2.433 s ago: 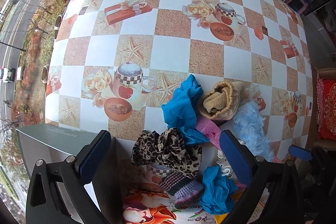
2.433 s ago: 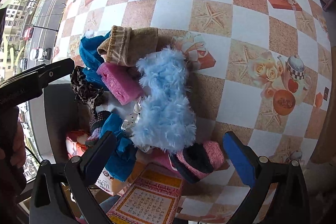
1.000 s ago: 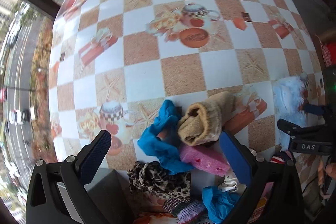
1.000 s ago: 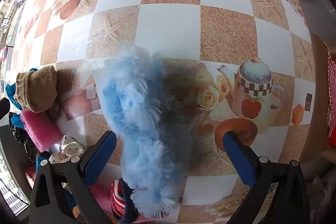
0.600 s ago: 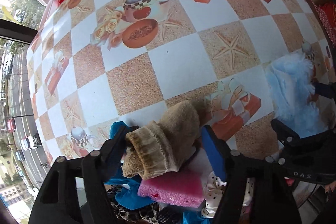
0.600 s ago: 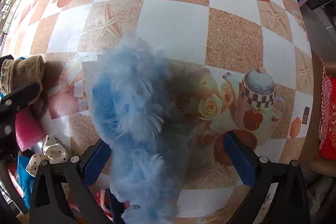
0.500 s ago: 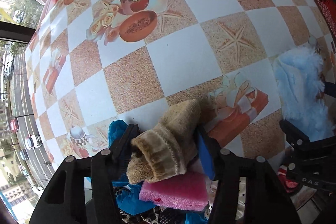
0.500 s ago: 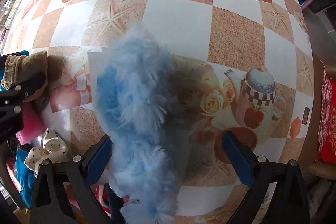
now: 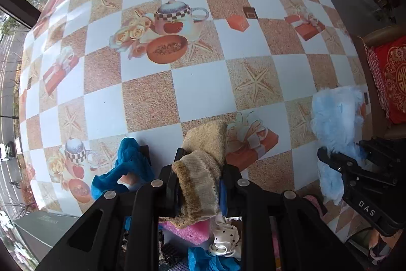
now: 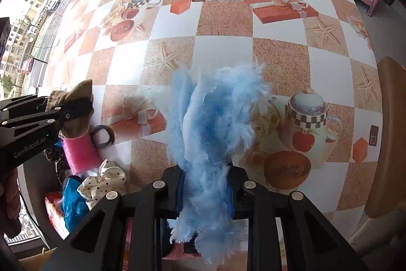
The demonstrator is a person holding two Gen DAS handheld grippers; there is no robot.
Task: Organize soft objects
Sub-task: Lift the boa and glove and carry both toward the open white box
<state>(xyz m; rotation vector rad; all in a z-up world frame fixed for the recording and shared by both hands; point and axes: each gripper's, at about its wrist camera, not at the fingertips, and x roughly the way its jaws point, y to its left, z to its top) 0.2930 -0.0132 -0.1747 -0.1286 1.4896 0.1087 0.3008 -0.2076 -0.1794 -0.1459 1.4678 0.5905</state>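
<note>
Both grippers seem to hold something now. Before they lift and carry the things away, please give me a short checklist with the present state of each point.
1. Left gripper shut on the tan sock: ok, the cuff is pinched between the fingers.
2. Right gripper shut on the blue fluffy piece: ok.
3. Tan sock free of the pile: cannot tell; it lies over the pink sponge, and contact underneath is hidden.
4. Blue fluffy piece fully off the table: cannot tell from these views.
5. Space ahead of both grippers: ok, only printed tablecloth shows there.
6. Grippers apart from each other: ok, there is a gap between them in both views.
</note>
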